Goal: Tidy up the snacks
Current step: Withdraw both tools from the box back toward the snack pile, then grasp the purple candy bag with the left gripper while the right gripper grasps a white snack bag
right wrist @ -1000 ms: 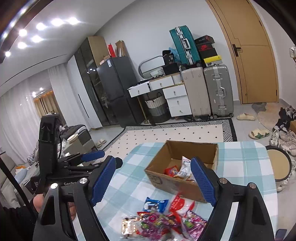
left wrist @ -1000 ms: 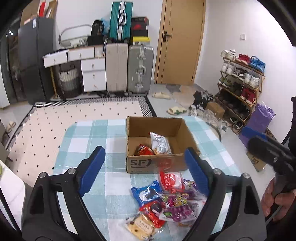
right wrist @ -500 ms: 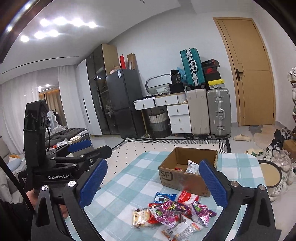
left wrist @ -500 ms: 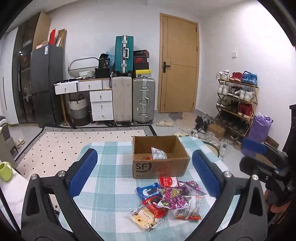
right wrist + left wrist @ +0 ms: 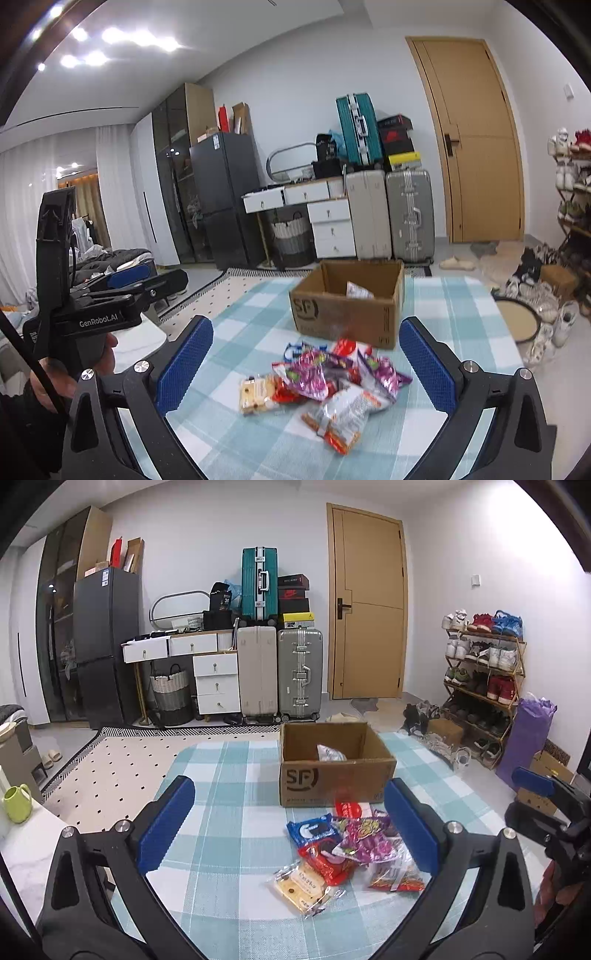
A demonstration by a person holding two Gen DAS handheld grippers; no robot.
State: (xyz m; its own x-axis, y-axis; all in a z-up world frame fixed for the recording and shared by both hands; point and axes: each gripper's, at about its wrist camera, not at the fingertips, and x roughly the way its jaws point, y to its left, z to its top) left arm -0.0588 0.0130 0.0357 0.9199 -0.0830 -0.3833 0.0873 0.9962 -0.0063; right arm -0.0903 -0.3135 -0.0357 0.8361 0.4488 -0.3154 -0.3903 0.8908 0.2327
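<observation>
With both claws empty, left gripper point(image 5: 288, 823) and right gripper point(image 5: 306, 363) gape wide over the snack pile point(image 5: 351, 849), heaped just before the cardboard box point(image 5: 334, 771); probably poised for picking packets boxward.

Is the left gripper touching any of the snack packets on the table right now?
Apart. In the left wrist view the left gripper has its jaws wide open with nothing between them, and the snack packets lie on the checked tablecloth beyond its fingertips.
</observation>
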